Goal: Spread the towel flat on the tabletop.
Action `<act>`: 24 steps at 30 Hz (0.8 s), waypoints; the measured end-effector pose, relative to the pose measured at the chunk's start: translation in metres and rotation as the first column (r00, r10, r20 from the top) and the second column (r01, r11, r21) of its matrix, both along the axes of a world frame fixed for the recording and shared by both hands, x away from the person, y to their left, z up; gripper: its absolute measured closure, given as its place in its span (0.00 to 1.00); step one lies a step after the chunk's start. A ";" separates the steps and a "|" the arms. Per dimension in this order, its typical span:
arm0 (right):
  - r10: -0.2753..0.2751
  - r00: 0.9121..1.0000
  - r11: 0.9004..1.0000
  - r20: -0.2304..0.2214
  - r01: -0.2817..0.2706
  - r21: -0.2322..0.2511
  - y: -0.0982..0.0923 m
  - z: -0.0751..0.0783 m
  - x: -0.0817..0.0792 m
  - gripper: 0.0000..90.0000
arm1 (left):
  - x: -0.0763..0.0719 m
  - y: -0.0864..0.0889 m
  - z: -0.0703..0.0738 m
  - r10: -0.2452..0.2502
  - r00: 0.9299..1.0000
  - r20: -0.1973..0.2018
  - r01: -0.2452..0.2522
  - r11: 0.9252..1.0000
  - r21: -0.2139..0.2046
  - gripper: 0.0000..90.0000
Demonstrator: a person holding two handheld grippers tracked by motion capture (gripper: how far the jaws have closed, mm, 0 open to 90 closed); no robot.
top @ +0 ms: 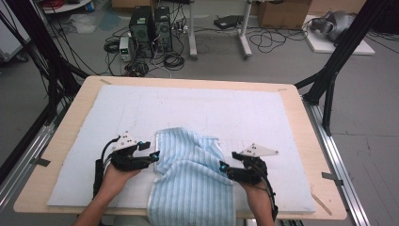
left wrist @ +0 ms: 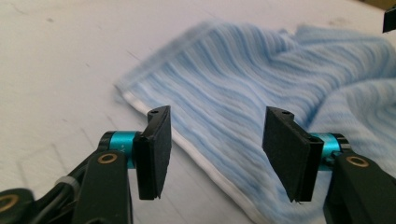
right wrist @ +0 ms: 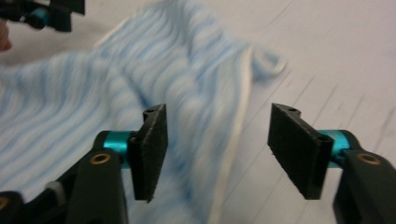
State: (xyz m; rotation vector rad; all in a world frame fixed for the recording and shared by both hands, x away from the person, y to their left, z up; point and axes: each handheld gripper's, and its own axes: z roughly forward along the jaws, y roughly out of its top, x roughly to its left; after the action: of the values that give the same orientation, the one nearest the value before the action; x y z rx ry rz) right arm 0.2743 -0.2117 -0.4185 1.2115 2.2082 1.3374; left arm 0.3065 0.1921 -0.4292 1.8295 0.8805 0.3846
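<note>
We see the left gripper (top: 153,156) and right gripper (top: 225,168), jaws apart and gripping nothing, flanking a blue striped towel (top: 190,174). The towel lies rumpled on the white mat (top: 211,108), its near end draped over the table (top: 306,122) edge.

text: none legible | labels: none | numbers: none

a lab: behind the table (top: 306,141) stand computer towers (top: 150,30) amid tangled floor cables (top: 174,59), black rig struts (top: 339,56) beside it.
</note>
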 end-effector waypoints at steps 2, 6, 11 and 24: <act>-0.029 0.999 0.999 0.015 0.029 0.016 0.001 0.004 0.019 0.35 | 0.007 0.002 0.004 0.003 1.000 0.008 -0.003 1.000 0.000 0.46; -0.062 0.998 0.997 0.019 0.063 -0.047 0.012 0.008 0.054 0.40 | 0.022 0.003 0.013 -0.001 0.999 0.032 0.002 1.000 -0.012 0.43; -0.043 0.998 0.984 -0.036 0.036 -0.176 0.030 -0.003 0.089 0.53 | 0.041 0.004 0.016 0.022 1.000 0.010 -0.022 1.000 -0.014 0.42; -0.039 0.999 0.945 -0.012 0.033 -0.326 0.029 -0.017 0.101 0.94 | 0.053 -0.003 0.015 0.078 0.997 -0.008 -0.078 0.997 0.020 0.44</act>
State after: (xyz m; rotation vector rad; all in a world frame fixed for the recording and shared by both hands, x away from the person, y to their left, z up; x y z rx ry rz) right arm 0.3756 -0.1830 -0.4355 1.1351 2.2923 0.9004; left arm 0.3591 0.1893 -0.4144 1.8202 0.9597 0.4360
